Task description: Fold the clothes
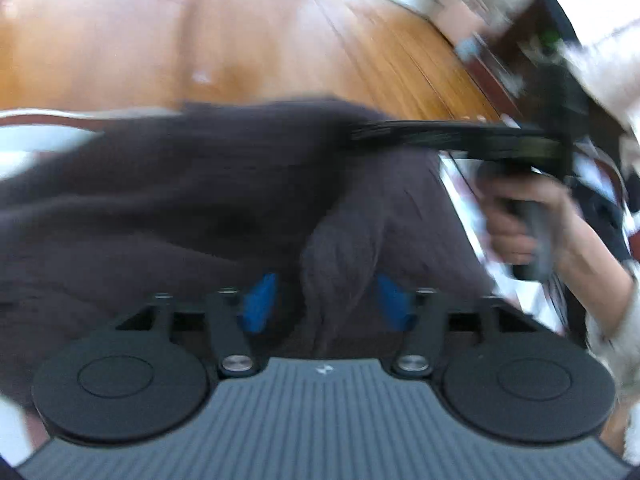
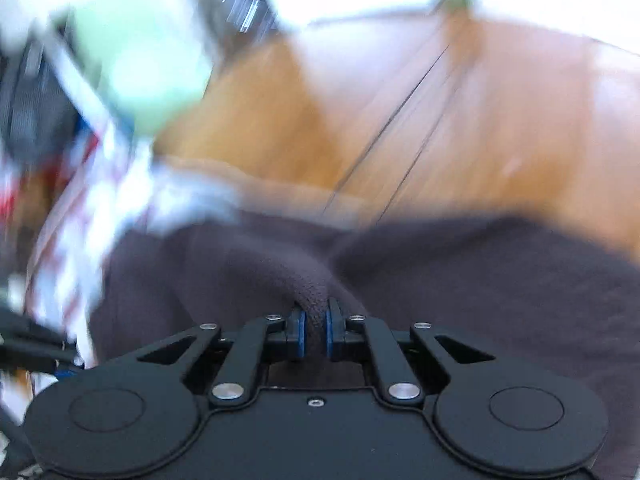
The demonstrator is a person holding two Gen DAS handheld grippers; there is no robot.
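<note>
A dark grey-brown fleece garment point(image 1: 160, 200) lies bunched across the lower half of both wrist views. My left gripper point(image 1: 327, 302) stands open, its blue pads point(image 1: 260, 304) wide apart with a raised fold of the garment between them, not pinched. My right gripper point(image 2: 315, 330) is shut on a rolled ridge of the same garment point(image 2: 480, 280), the blue pads pressing it from both sides. In the left wrist view the right gripper point(image 1: 360, 134) reaches in from the right, held by a person's hand point(image 1: 520, 224), its tips at the cloth's upper edge. Both pictures are motion-blurred.
A wooden floor point(image 1: 260, 40) lies beyond the garment. A white patterned cover point(image 1: 460, 184) shows at the garment's right side, and again at the left point(image 2: 80, 240) in the right wrist view. Dark furniture point(image 1: 520, 52) stands far right; a pale green blurred object point(image 2: 148, 60) is upper left.
</note>
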